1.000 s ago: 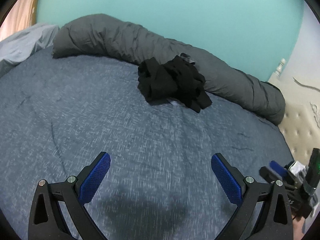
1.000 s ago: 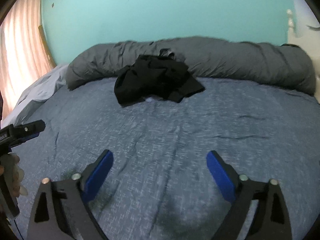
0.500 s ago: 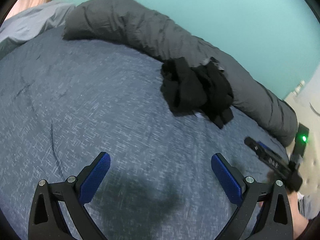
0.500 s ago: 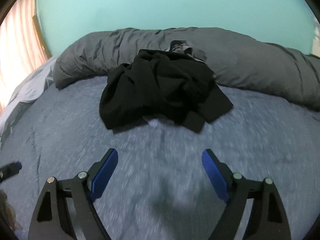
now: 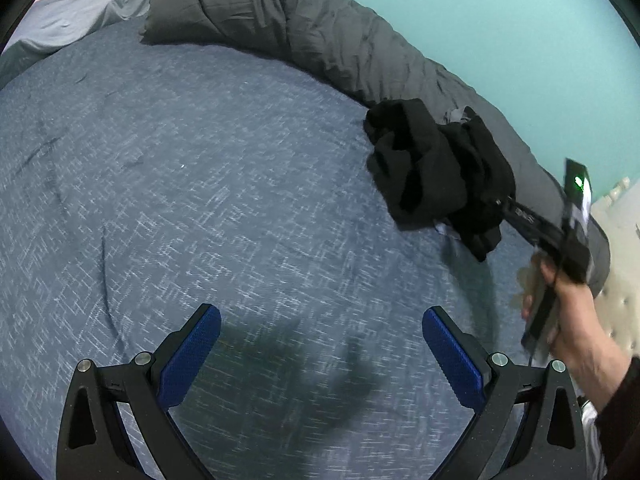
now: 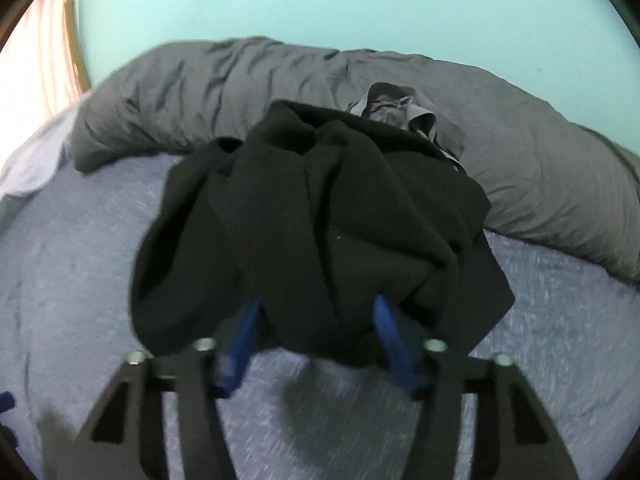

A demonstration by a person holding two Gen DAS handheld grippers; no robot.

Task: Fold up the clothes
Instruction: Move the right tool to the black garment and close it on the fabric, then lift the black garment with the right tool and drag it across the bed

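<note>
On the flecked bedspread, jaws closing around crumpled black garment.

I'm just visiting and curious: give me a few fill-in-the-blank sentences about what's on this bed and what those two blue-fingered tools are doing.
1. The crumpled garment is ____ in colour.
2. The right gripper is closing on the ____.
3. The left gripper has ____ between its fingers.
4. The grey duvet lies rolled along a ____-coloured wall.

Missing words: black; garment; nothing; turquoise
</note>
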